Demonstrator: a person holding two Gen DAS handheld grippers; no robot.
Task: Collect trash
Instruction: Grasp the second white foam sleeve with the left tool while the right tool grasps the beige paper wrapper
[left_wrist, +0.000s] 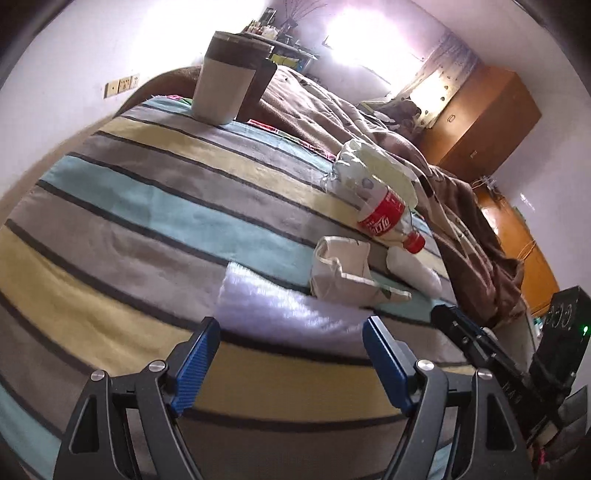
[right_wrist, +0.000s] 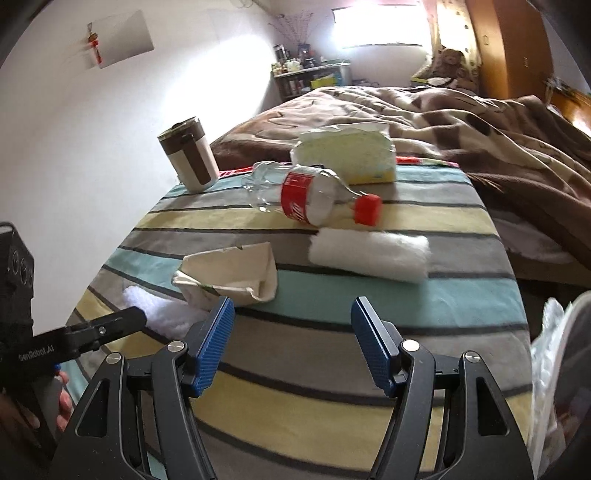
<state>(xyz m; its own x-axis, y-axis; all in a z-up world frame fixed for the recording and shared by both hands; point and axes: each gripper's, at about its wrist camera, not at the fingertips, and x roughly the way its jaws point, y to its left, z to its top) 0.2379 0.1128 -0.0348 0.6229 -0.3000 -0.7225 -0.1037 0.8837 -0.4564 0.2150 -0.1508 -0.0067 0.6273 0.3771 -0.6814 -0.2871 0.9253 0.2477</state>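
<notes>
On the striped bedspread (right_wrist: 332, 306) lie an empty cola bottle with a red cap (right_wrist: 314, 197) (left_wrist: 388, 218), a crumpled beige carton (right_wrist: 231, 275) (left_wrist: 345, 271), a white fluffy roll (right_wrist: 369, 254) (left_wrist: 413, 271), a second white fluffy piece (left_wrist: 280, 306) (right_wrist: 159, 310) and a torn tissue pack (right_wrist: 347, 155) (left_wrist: 373, 173). My left gripper (left_wrist: 291, 362) is open, its fingertips right at the near edge of the white piece. My right gripper (right_wrist: 291, 345) is open and empty, just short of the carton. The left gripper also shows in the right wrist view (right_wrist: 107, 326).
A brown and white lidded mug (left_wrist: 227, 77) (right_wrist: 188, 158) stands upright at the far left of the bedspread. A brown blanket (right_wrist: 461, 118) covers the rest of the bed. A white plastic bag (right_wrist: 554, 369) hangs at the right edge. An orange wardrobe (left_wrist: 484, 118) stands behind.
</notes>
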